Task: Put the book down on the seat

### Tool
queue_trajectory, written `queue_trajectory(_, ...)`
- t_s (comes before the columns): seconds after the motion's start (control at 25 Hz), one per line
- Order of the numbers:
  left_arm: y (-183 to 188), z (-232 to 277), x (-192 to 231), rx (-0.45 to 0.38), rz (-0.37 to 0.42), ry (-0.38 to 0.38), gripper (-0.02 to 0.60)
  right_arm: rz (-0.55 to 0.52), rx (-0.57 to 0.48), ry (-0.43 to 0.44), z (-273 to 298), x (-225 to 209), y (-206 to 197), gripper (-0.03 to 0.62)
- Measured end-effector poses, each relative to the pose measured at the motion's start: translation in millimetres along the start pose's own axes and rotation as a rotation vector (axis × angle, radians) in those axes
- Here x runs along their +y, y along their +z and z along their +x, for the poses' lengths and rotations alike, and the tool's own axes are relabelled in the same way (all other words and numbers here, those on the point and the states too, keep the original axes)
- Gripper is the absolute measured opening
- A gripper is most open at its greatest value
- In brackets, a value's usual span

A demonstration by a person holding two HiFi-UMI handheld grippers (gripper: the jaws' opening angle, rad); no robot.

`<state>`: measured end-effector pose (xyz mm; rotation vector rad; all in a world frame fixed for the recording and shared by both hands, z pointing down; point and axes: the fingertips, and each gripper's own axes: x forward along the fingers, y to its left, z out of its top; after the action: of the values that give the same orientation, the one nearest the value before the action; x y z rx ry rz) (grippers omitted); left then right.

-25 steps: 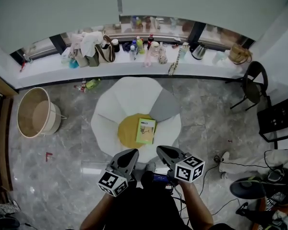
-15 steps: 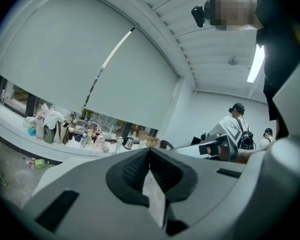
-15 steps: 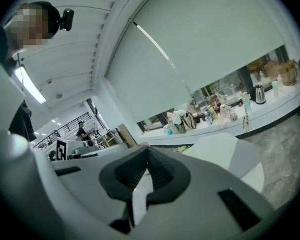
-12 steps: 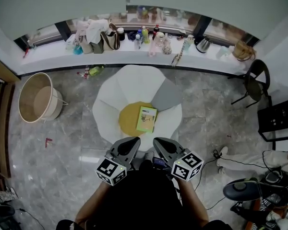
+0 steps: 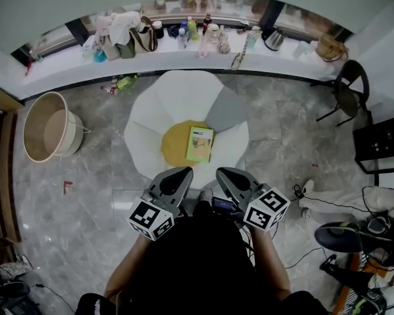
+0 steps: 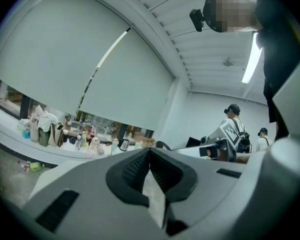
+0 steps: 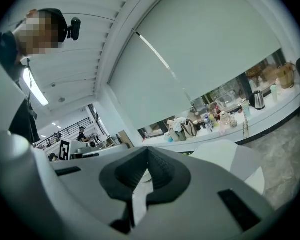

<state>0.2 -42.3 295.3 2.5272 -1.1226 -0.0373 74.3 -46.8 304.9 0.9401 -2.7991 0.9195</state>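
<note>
A green book (image 5: 199,143) lies flat on the yellow seat cushion (image 5: 176,154) of the white petal-shaped chair (image 5: 184,113) in the head view. My left gripper (image 5: 182,172) hangs near the chair's front edge, short of the book, its jaws shut with nothing between them. My right gripper (image 5: 223,174) sits beside it, also shut and empty. In the left gripper view the pads (image 6: 149,152) meet at their tips, and the right gripper's marker cube (image 6: 231,132) shows. In the right gripper view the pads (image 7: 147,150) touch, and the chair's white back (image 7: 222,154) lies beyond.
A white window ledge (image 5: 72,67) crowded with bags, bottles and a kettle (image 5: 272,39) runs behind the chair. A round basket (image 5: 47,135) stands at left, a black chair (image 5: 347,100) at right. Shoes and cables (image 5: 354,238) lie on the floor at right. People (image 6: 235,116) stand far off.
Both grippers have lifted slightly and sit a little higher in the head view, still shut. The book stays flat on the seat. The view has shifted a little.
</note>
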Motion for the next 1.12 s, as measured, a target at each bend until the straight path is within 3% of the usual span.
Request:
queue_trajectory(0.44, -11, -3, -23, -0.004, -0.041, 0.05, 0.012, -0.012, -0.02, 0.05, -34, 3, 0, 0.014)
queue_trajectory(0.68, -14, -4, -39, 0.011, -0.026, 0.027, 0.012, -0.001, -0.017, 0.061, -43, 9, -10, 0.014)
queue_trajectory(1.12, -9, -7, -30, 0.01, -0.02, 0.009, 0.012, 0.001, -0.013, 0.031, -35, 9, -13, 0.014)
